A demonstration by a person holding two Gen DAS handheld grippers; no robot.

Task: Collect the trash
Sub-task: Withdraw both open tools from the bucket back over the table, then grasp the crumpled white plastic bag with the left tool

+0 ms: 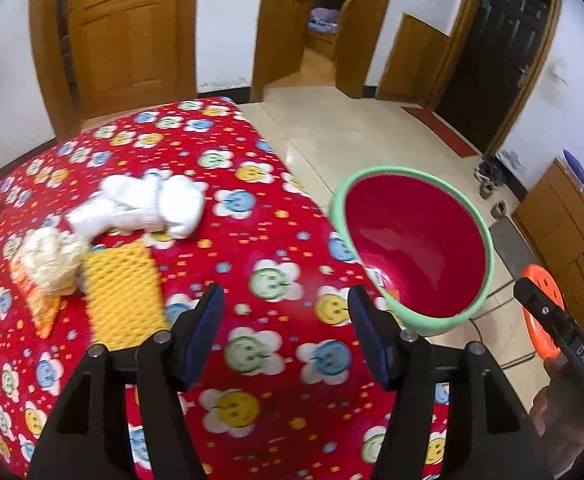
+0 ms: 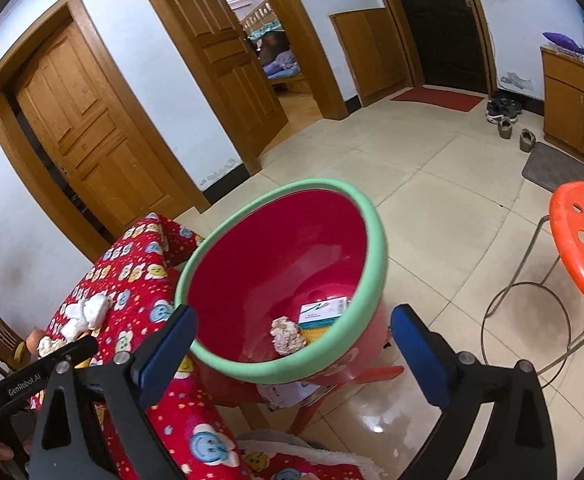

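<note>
Red bin with green rim (image 2: 334,200) holds crumpled paper wad (image 2: 287,336); right gripper (image 2: 292,334) spread, empty. Left gripper (image 1: 286,322) half-spread, empty; next likely crumpled wad (image 1: 50,258) at left of frame.

"GenRobot.AI" on left gripper (image 2: 68,350), "DAS" on right gripper (image 1: 556,332)

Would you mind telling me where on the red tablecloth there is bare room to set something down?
The tablecloth is bare between the yellow mat and the bin, and also beyond the white socks toward the far corner. It is crowded on the left, where the crumpled paper, orange wrapper, mat and socks cluster.
</note>
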